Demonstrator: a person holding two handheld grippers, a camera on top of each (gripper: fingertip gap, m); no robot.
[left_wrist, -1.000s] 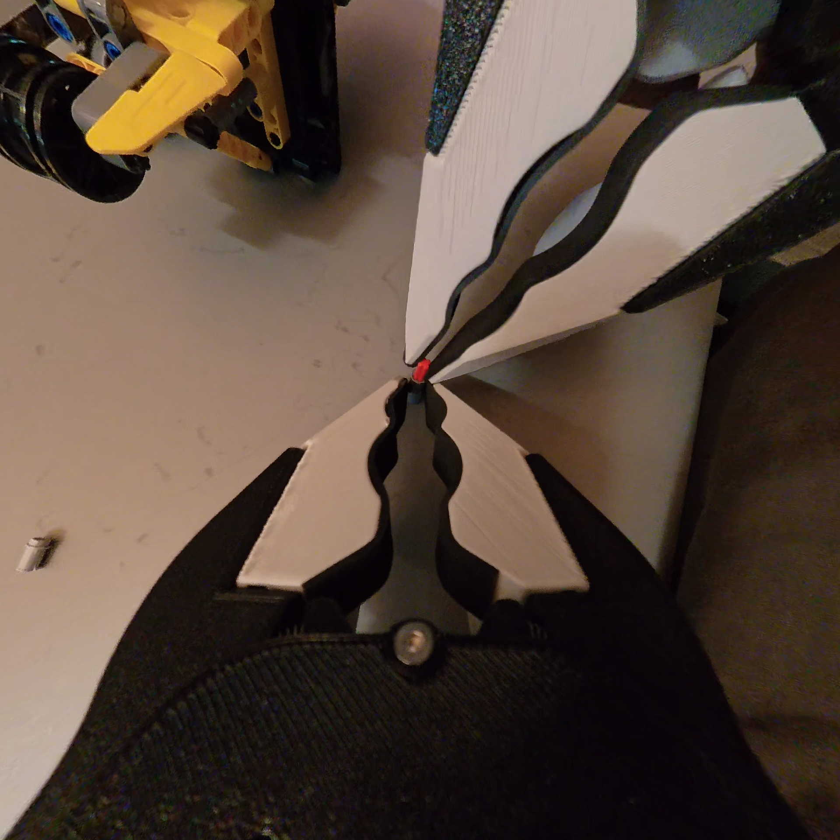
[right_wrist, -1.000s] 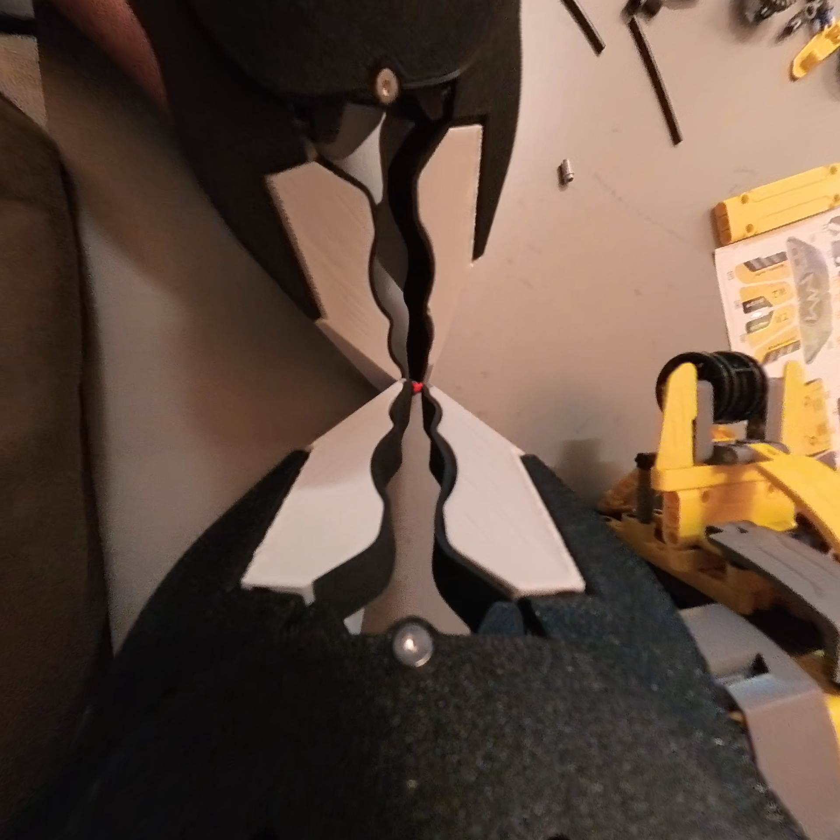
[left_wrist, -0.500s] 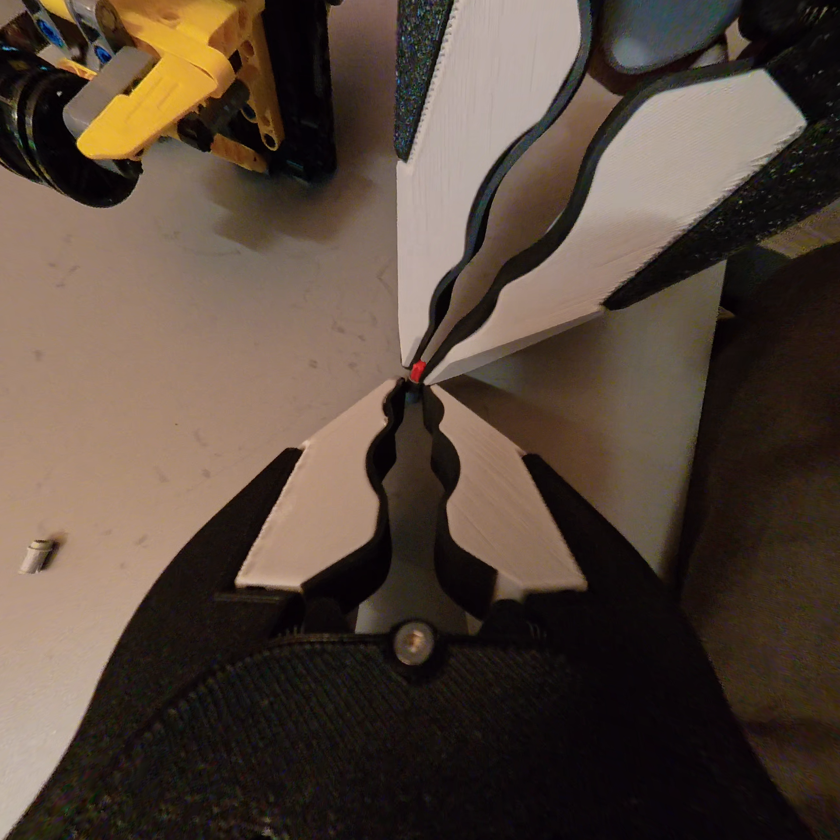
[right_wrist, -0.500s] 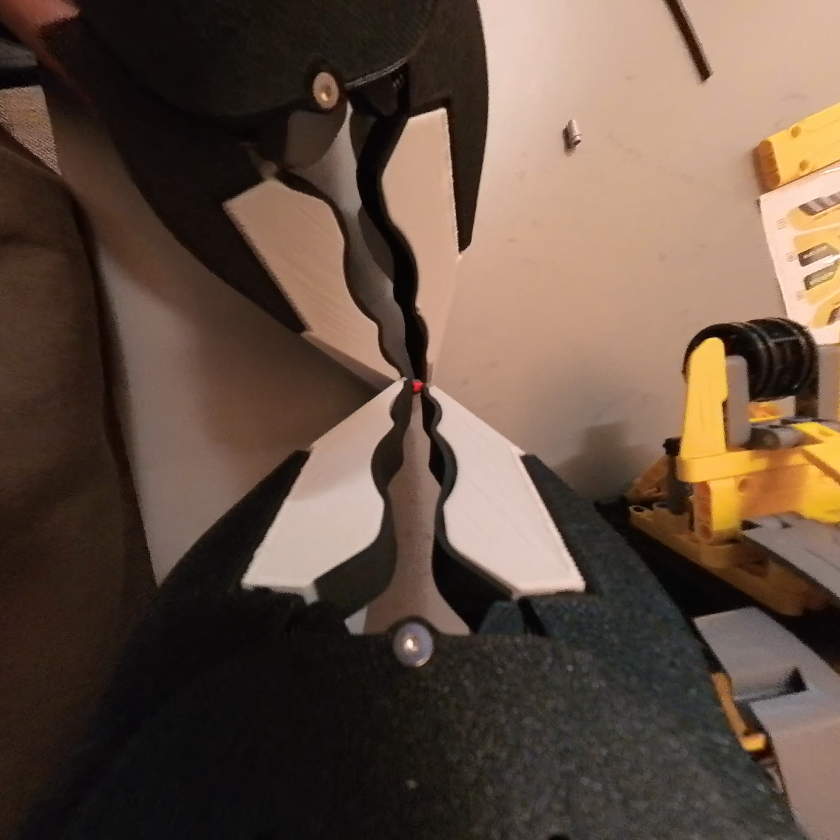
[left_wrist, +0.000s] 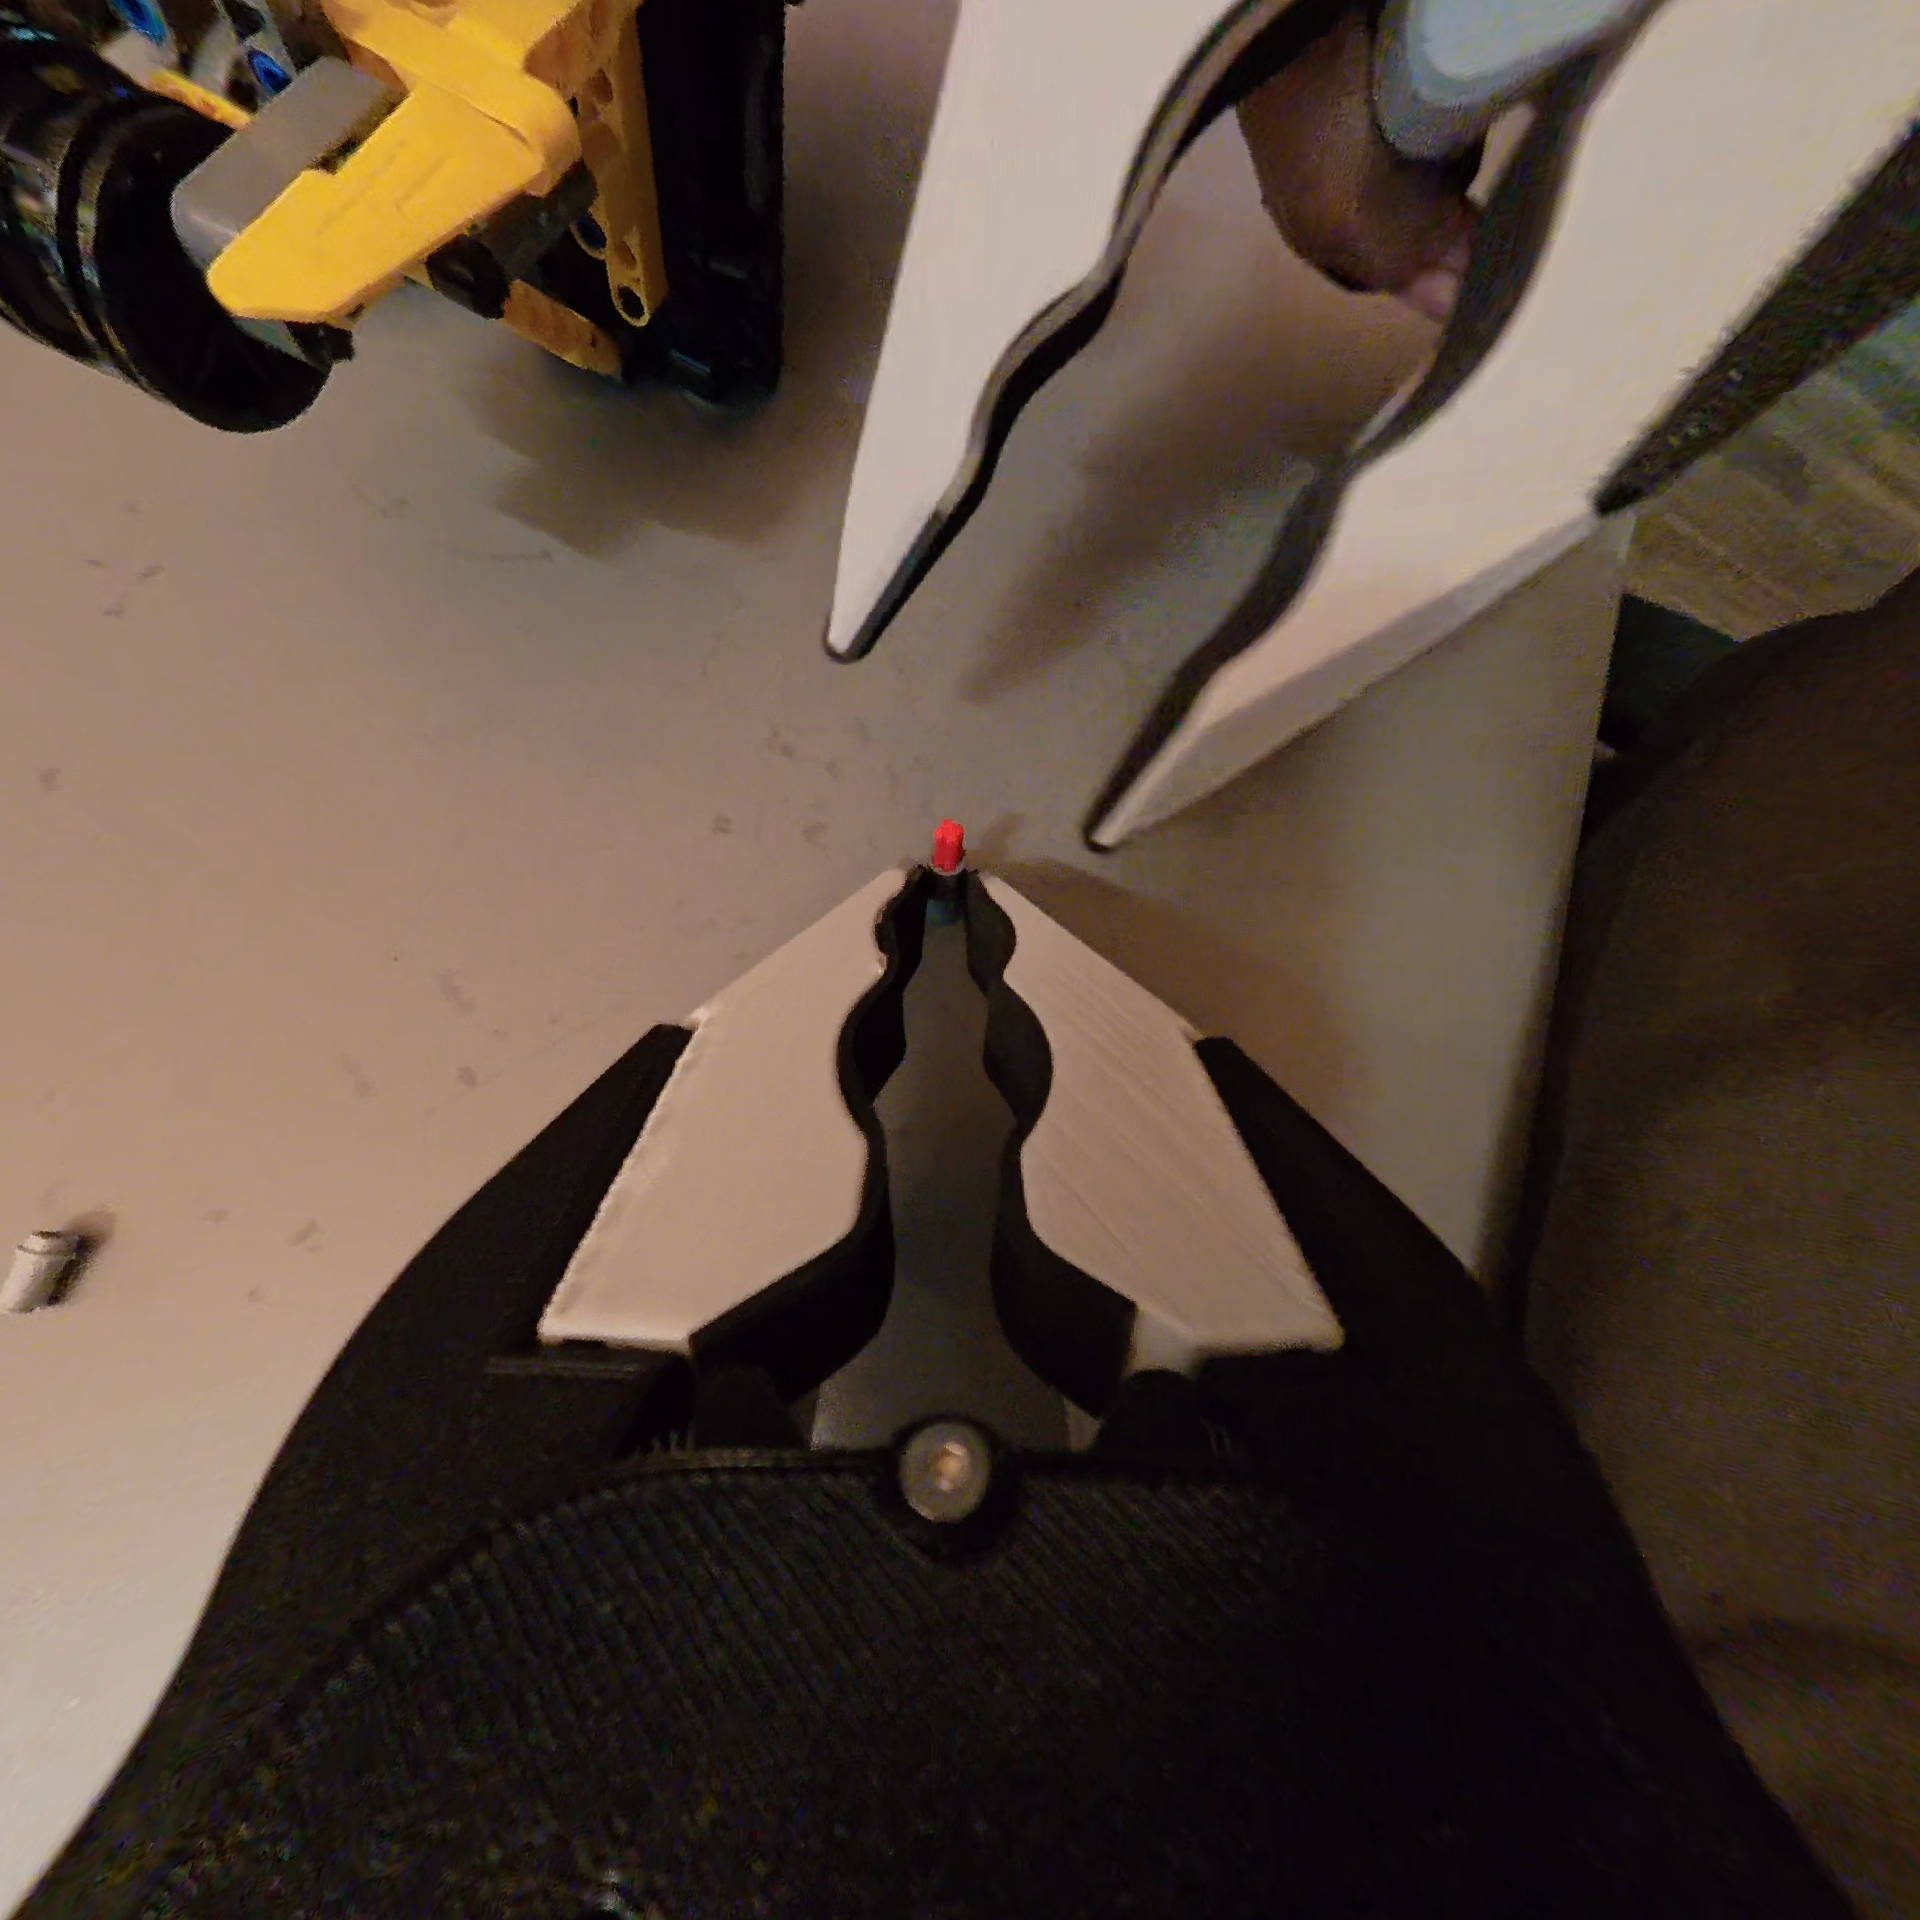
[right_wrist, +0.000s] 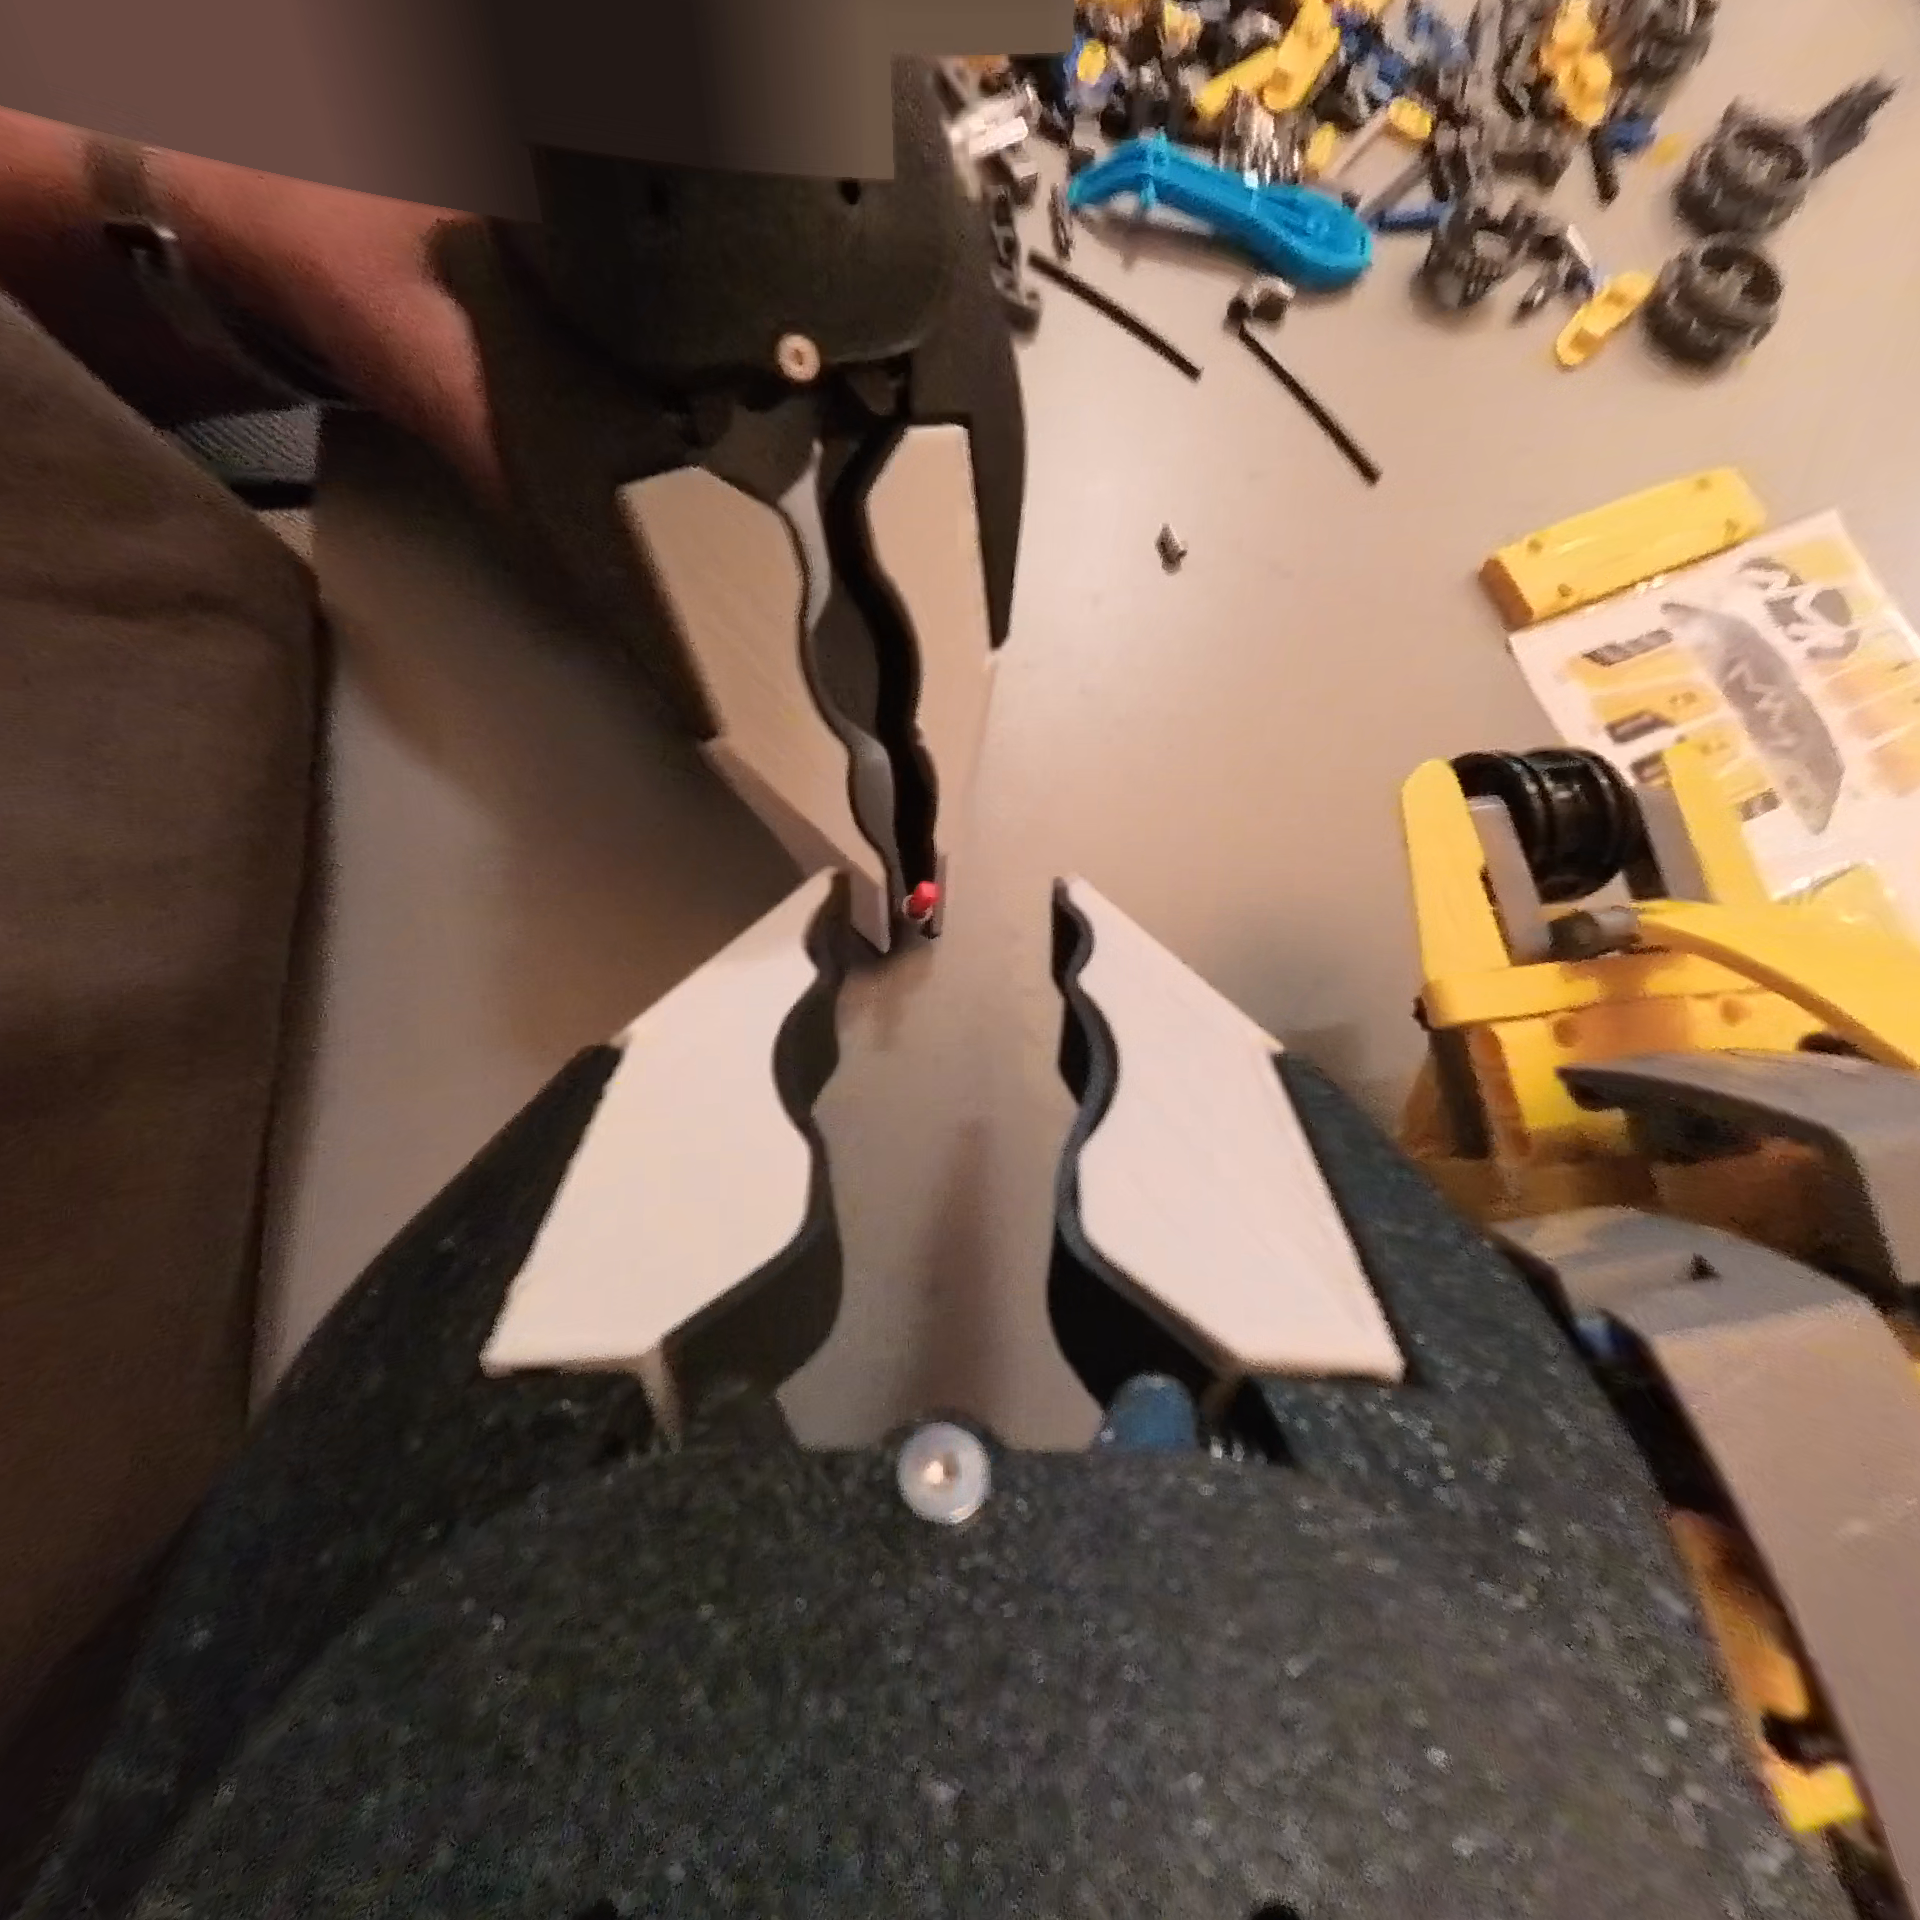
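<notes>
My left gripper (left_wrist: 945, 883) is shut on a tiny red pin (left_wrist: 947, 844), whose tip sticks out past the fingertips, above the grey table (left_wrist: 416, 779). In the right wrist view the pin (right_wrist: 921, 899) shows in the tip of the left gripper (right_wrist: 914, 914). My right gripper (right_wrist: 945, 914) is open and empty, its fingers spread just in front of the pin. In the left wrist view the right gripper (left_wrist: 966, 738) hangs open above and beyond the pin, not touching it.
A yellow and black brick-built vehicle (left_wrist: 416, 177) stands at the far left of the left view and at the right in the right view (right_wrist: 1621, 987). A small grey piece (left_wrist: 42, 1262) lies on the table. Loose bricks, tyres (right_wrist: 1714, 301), a blue piece (right_wrist: 1216, 208) and an instruction sheet (right_wrist: 1714, 686) lie farther off. The grippers' ends are close to 4 cm from one another. Between my right fingertips and the small grey piece (left_wrist: 42, 1262) there is roughly 12 cm. My right wrist view (right_wrist: 1171, 543) looks at it from another angle.
My right gripper has opened, let go of the red pin and drawn back. The left gripper still holds the pin.
</notes>
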